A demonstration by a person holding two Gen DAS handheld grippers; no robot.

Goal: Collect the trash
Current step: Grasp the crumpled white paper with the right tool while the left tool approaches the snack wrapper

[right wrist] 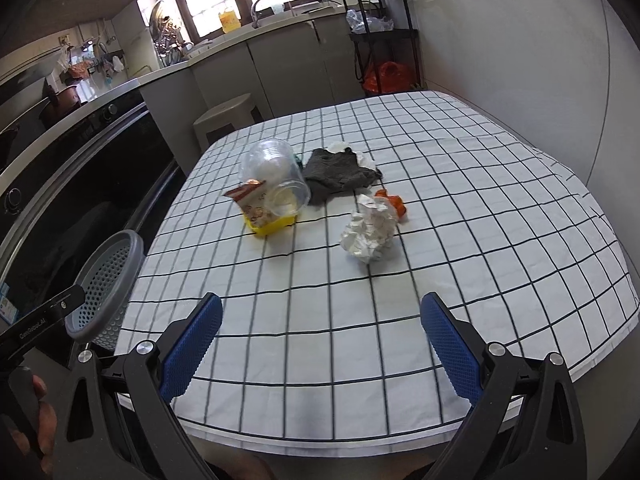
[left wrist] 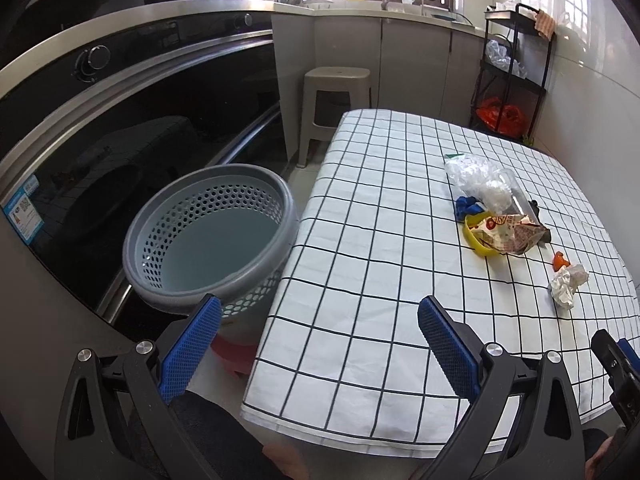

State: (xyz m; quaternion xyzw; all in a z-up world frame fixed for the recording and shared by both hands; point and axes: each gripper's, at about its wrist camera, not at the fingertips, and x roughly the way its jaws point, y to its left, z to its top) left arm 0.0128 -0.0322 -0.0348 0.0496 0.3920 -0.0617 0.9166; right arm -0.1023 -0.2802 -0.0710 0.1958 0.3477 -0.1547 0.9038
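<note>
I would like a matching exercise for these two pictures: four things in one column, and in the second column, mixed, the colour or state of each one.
Things:
1. bin
2. crumpled paper
3. plastic cup
4. right claw

Descriptions:
a. clear, lying on its side
b. open, holding nothing
c. grey, with small holes, beside the table
d. white, wrinkled into a ball

Pairs: 1-c, 2-d, 3-a, 4-b
</note>
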